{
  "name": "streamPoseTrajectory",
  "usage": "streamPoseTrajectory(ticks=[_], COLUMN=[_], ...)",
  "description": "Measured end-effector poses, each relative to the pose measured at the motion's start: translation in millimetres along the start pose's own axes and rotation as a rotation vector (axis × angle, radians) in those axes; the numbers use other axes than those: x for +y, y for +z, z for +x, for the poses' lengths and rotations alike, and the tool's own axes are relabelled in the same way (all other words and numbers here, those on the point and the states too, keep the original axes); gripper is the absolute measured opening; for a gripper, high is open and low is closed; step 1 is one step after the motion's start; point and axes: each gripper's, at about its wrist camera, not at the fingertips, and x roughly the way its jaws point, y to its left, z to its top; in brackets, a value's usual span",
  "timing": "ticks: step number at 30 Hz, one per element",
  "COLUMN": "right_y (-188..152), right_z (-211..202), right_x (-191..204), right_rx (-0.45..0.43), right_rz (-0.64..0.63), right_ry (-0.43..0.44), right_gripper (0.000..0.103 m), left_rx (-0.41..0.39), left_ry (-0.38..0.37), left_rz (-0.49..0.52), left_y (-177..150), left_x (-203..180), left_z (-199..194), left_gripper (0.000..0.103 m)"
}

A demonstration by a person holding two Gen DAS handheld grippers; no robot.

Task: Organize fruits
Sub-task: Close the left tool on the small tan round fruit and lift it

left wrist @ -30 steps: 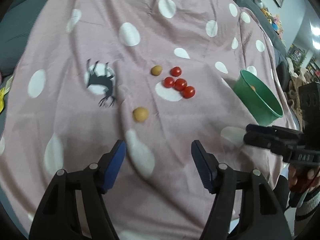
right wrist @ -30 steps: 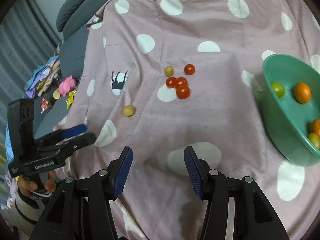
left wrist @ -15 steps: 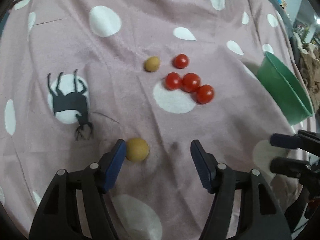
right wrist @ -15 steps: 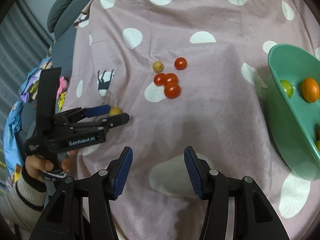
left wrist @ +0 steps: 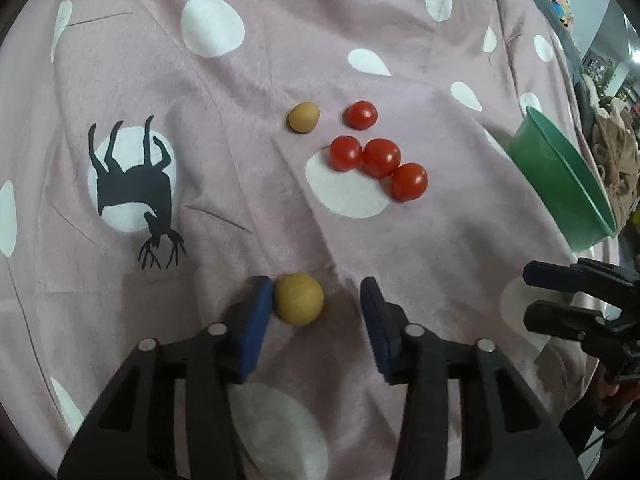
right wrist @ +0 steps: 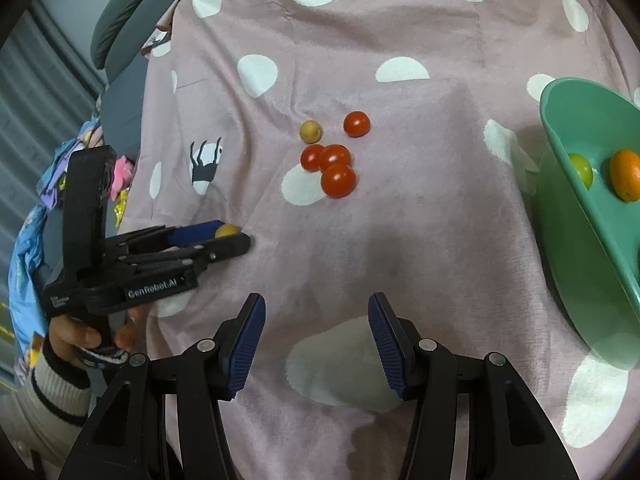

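My left gripper is open around a tan round fruit on the pink spotted blanket; the fruit touches the left finger, the right finger stands apart. A second tan fruit and several red cherry tomatoes lie farther ahead. The green bowl stands at the right. In the right wrist view my right gripper is open and empty above the blanket, the bowl's wall holds a green fruit and an orange one, and the left gripper is at the left.
The blanket covers a sofa with grey cushions at the back. Colourful clutter lies past the blanket's left edge. The right gripper shows at the right edge of the left wrist view.
My left gripper has moved forward and down, so the near tan fruit now sits between its fingers. The right gripper has stayed open and moved little.
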Motion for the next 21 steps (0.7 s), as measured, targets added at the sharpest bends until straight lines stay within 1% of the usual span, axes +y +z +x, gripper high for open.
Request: streamPoseTrajectory(ticks=[2,5,9,11,13,16,18,19,20,21], right_y=[1,2,2,2,2,1,2,2,2,2], right_z=[0,1,2,2,2,2,1,1,1,1], right_x=[-3,-6,-6,-5,-5,-6,-6,-5,-4,-4], right_rx=[-0.005,-0.008,-0.004,-0.001,0.001,0.003,0.001,0.0,0.002,0.003], right_rz=[0.008,0.017,0.015,0.013,0.011,0.015,0.017,0.016,0.013,0.01], right_ry=[0.003,0.003,0.003,0.005,0.001,-0.009,-0.014,-0.016,-0.018,-0.018], right_gripper=[0.054,0.054,0.054,0.054,0.054,0.054,0.054,0.054,0.054,0.054], left_rx=[0.004,0.006,-0.006,-0.004,0.01,0.011,0.009,0.002,-0.006,-0.012], left_ry=[-0.001,0.003,0.007,-0.004,-0.029,-0.018,-0.034,-0.055,-0.078,-0.087], left_rz=[0.01,0.033,0.022,0.013,0.009,0.049,0.031,0.013,0.013,0.018], left_y=[2,-4,-1,3,1,-6,-7,-7,-8,-8], left_x=[1,-2,0,-1,-3,-11,-9,-7,-6,-8], left_z=[0,-3,-2,1,2,2,1,-2,-5,-6], left_gripper=[0.041,0.041,0.04,0.037,0.027,0.027,0.027,0.026,0.027,0.027])
